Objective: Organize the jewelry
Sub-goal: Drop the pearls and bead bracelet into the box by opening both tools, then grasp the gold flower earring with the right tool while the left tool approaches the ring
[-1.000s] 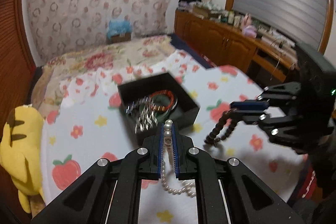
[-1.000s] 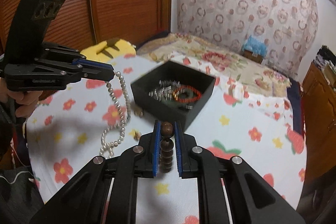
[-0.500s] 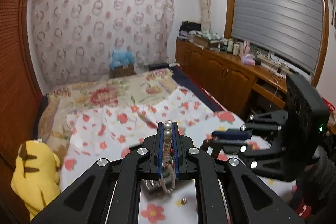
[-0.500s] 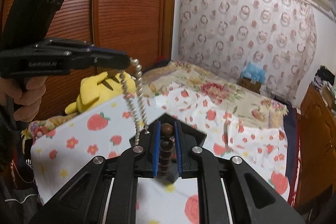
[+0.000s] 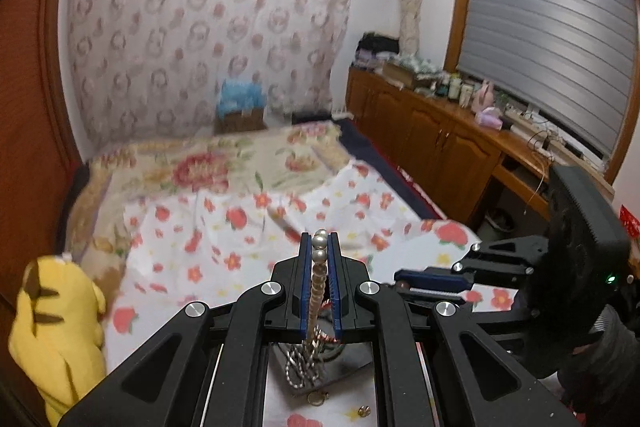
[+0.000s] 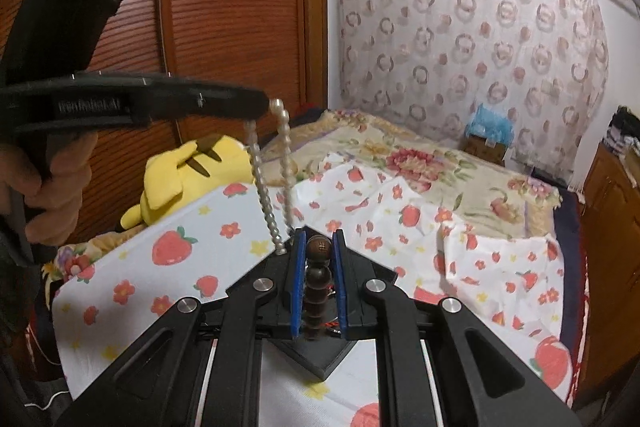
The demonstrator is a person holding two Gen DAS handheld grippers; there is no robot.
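The left gripper [image 5: 320, 243] is pinching a pearl necklace [image 5: 318, 267] between its blue pads, fingers nearly pressed together. In the right wrist view that strand [image 6: 276, 183] is hanging doubled from the fingertips, its long axis running from 12 o'clock down toward 6, leaning slightly to the right as it descends. The right gripper [image 6: 319, 247] is clamping a brown wooden bead bracelet [image 6: 317, 279], the largest carved bead sitting at the fingertips and the smaller beads trailing back toward 6 o'clock along the fingers.

A black jewelry box [image 6: 320, 355] is sitting under both grippers, mostly hidden by them; in the left wrist view silver chains [image 5: 304, 359] are lying in it. Two small pieces of jewelry [image 5: 340, 405] are resting on the cloth at 6 o'clock of the box.

The surface is a bed covered with a white strawberry-and-flower sheet [image 6: 496, 247], with a floral quilt [image 5: 208, 163] beyond at 12 o'clock. A yellow plush toy [image 5: 52, 327] is lying at 8 o'clock in the left view. A patterned curtain [image 5: 200, 39] is covering the far wall, wooden cabinets [image 5: 432, 143] are lining the 3 o'clock side below a shuttered window [image 5: 548, 27], and a reddish wooden wardrobe [image 6: 224, 27] is standing at 10 o'clock in the right view.
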